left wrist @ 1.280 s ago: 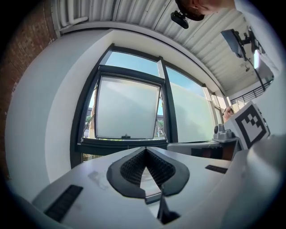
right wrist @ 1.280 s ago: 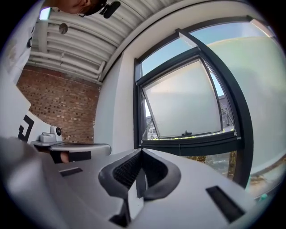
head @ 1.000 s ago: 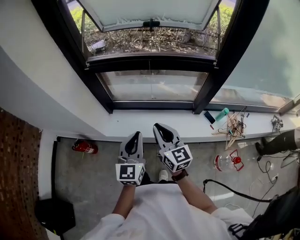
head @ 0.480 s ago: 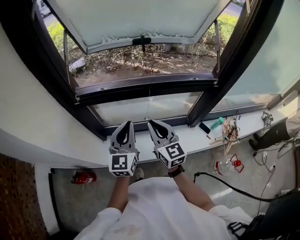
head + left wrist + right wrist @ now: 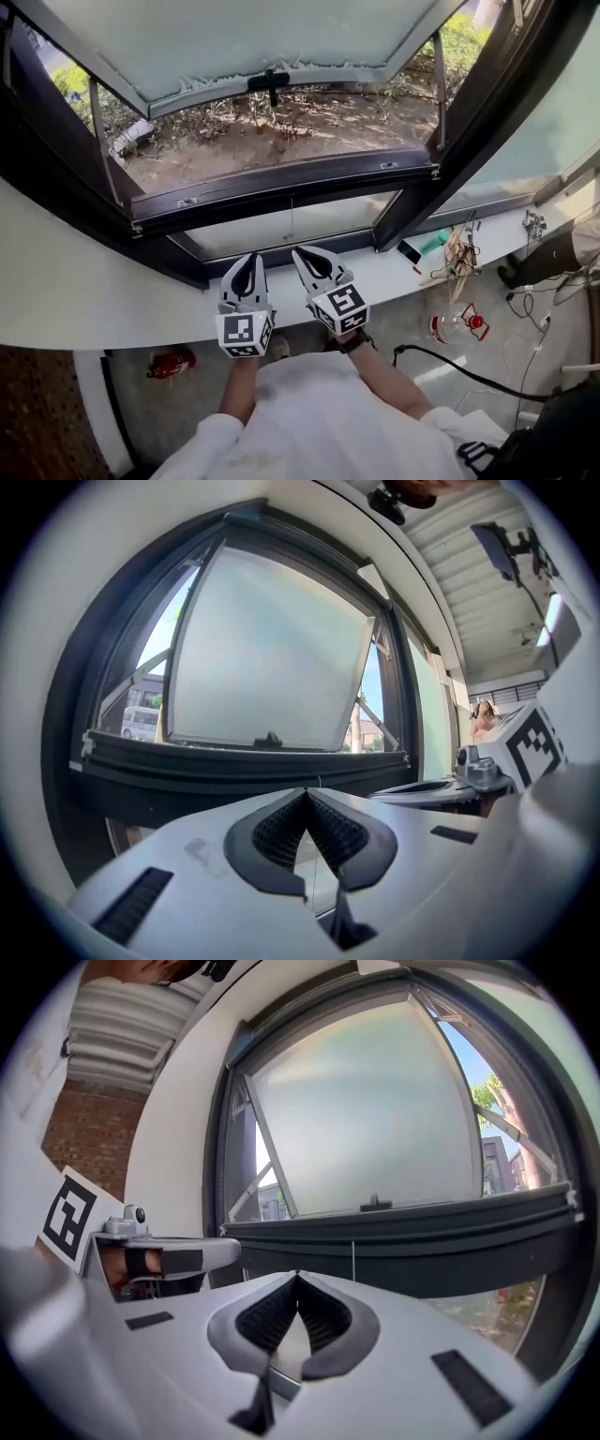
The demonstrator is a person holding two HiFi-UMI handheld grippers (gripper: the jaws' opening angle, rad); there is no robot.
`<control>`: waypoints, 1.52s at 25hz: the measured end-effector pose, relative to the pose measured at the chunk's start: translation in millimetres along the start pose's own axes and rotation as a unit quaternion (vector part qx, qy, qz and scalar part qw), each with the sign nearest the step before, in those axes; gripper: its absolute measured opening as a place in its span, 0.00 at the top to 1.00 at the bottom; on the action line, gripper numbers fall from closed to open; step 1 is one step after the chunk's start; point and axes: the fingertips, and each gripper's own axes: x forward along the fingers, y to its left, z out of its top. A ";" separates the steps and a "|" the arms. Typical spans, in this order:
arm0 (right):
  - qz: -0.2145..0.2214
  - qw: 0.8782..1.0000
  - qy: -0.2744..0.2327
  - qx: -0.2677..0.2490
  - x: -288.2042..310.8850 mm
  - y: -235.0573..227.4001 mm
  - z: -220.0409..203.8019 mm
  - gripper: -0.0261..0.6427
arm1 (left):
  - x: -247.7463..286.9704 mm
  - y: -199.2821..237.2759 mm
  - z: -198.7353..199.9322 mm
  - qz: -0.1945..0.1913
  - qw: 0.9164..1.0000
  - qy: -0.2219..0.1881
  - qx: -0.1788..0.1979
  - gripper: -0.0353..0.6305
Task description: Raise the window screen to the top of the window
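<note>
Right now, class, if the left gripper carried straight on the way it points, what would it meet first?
Most likely the dark window crossbar, which sits right behind the shut tips of the left gripper; the glass pane just below it is possible, since depth is unclear.

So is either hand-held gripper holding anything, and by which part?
Nothing is held: the left hand-held gripper and right hand-held gripper are both shut and empty.

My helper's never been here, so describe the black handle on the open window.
Look above the white sill to the frosted pane swung outward. The handle sits midway along that pane's lower edge, the only black piece on its pale frame.
</note>
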 end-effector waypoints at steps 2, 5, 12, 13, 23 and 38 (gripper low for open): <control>-0.005 1.000 0.005 0.006 3.8 -18.7 -4.2 0.96 | 12.0 -5.5 6.1 -0.004 1.000 -0.006 0.018 0.94; -0.009 1.000 0.011 0.017 9.4 -40.9 -9.5 0.96 | 30.1 -10.1 13.5 -0.012 0.998 -0.006 0.061 0.94; 0.006 1.000 0.022 0.010 19.4 -58.3 -12.6 0.96 | 74.4 -6.0 14.4 -0.024 0.949 0.058 0.308 0.94; 0.007 1.000 0.025 0.011 20.6 -60.7 -14.3 0.96 | 80.9 -5.1 13.5 -0.028 0.938 0.067 0.339 0.94; 0.015 0.999 0.037 0.023 26.5 -72.9 -26.6 0.96 | 112.3 4.2 1.7 -0.049 0.838 0.127 0.528 0.88; 0.039 0.993 0.113 0.012 52.0 -74.8 -111.9 0.70 | 122.7 7.7 -14.0 -0.066 0.837 0.140 0.525 0.79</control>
